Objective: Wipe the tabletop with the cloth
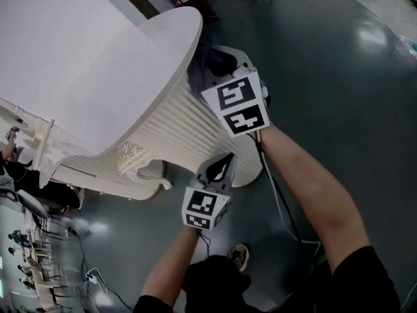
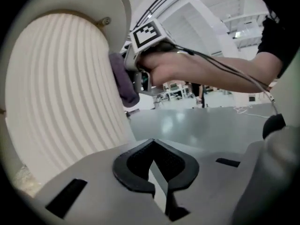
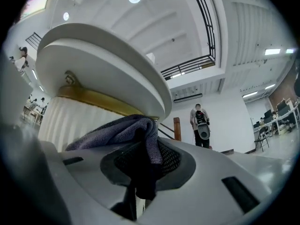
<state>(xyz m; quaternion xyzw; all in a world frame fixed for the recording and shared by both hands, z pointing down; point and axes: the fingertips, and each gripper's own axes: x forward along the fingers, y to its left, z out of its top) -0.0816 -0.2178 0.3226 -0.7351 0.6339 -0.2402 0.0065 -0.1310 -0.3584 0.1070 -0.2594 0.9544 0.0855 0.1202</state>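
A white round tabletop (image 1: pixel 98 57) sits on a fluted white pedestal (image 1: pixel 182 132). My right gripper (image 1: pixel 218 62) is shut on a purple-grey cloth (image 1: pixel 197 70), held against the pedestal just under the table's rim. In the right gripper view the cloth (image 3: pixel 126 128) drapes over the jaws of the right gripper (image 3: pixel 140 165), below the tabletop's underside (image 3: pixel 108 64) and a gold band (image 3: pixel 93 100). My left gripper (image 1: pixel 226 160) hangs lower beside the pedestal, shut and empty. From the left gripper (image 2: pixel 151 150) I see the cloth (image 2: pixel 123 81) pressed on the fluting (image 2: pixel 61 88).
Dark glossy floor (image 1: pixel 339 64) surrounds the table. A cable (image 1: pixel 280 201) trails down from the right gripper. A carved ornament (image 1: pixel 132 155) sticks out of the pedestal's base. White furniture (image 1: pixel 32 145) stands at the left. A person (image 3: pixel 200 125) stands far off.
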